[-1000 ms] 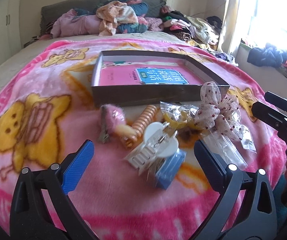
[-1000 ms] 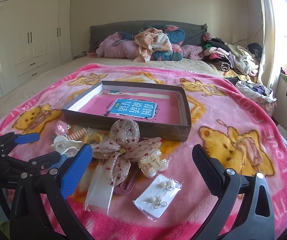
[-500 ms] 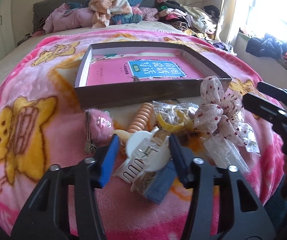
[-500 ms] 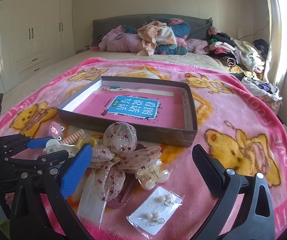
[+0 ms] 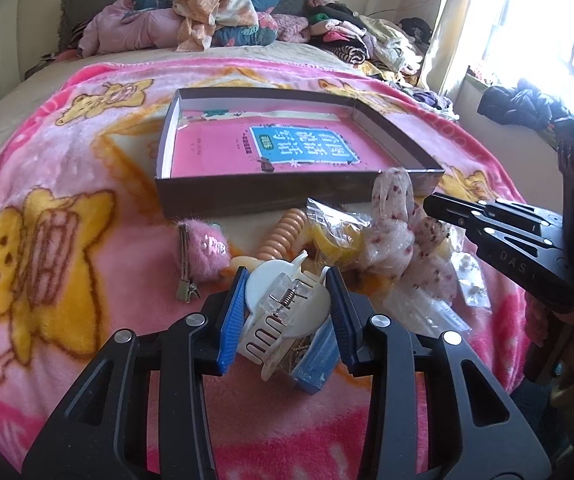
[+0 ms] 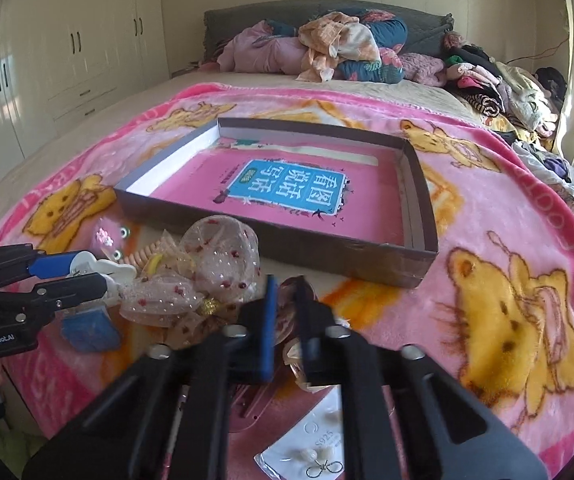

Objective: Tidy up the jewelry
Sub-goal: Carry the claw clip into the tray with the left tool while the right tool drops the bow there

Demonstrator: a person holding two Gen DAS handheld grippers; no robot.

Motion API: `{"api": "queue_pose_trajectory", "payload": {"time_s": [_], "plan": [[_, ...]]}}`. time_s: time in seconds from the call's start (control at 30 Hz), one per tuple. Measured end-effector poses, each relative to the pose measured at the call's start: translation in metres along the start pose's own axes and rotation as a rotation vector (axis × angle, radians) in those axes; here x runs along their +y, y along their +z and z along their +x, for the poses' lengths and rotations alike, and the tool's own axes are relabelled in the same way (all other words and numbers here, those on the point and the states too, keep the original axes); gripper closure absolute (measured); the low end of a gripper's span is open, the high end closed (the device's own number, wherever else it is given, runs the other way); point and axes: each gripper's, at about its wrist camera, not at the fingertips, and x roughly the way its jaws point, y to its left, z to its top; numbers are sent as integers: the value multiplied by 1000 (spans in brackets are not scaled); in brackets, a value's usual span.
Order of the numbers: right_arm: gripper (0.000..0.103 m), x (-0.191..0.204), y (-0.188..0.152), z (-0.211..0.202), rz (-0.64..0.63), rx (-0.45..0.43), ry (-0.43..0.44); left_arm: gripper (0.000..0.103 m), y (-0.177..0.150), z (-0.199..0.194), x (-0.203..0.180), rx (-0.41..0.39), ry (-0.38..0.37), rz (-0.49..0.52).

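A shallow brown box (image 5: 271, 196) with a pink book inside lies on the pink blanket. Hair accessories are heaped in front of it. My left gripper (image 5: 287, 276) has its blue pads pressed on a white claw clip (image 5: 283, 300), and its jaws are still closing. The clip lies tilted on a blue card (image 5: 315, 364). My right gripper (image 6: 285, 284) is shut on the ribbon of a sheer spotted bow (image 6: 215, 256). In the left wrist view the right gripper (image 5: 431, 204) meets the bow (image 5: 395, 232) from the right.
A pink fuzzy clip (image 5: 207, 252), an orange spiral tie (image 5: 283, 232) and a bagged yellow piece (image 5: 335, 240) lie by the box. An earring card (image 6: 319, 452) and a cream claw clip (image 6: 295, 360) sit under my right gripper. Clothes (image 6: 347, 48) are piled at the headboard.
Both grippers went from wide open to closed. The left closed around the white claw clip. The right moved forward and a little down, then closed on the bow's ribbon.
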Motion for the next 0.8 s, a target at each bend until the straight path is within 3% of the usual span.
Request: {"api": "queue_pose_trajectory", "payload": {"time_s": [0.37, 0.8], "plan": [[100, -17, 16, -26, 29, -94, -11, 72, 28, -5, -3, -60, -8, -2], [100, -45, 44, -37, 65, -151, -61, 72, 76, 19, 13, -108, 28, -18]]}}
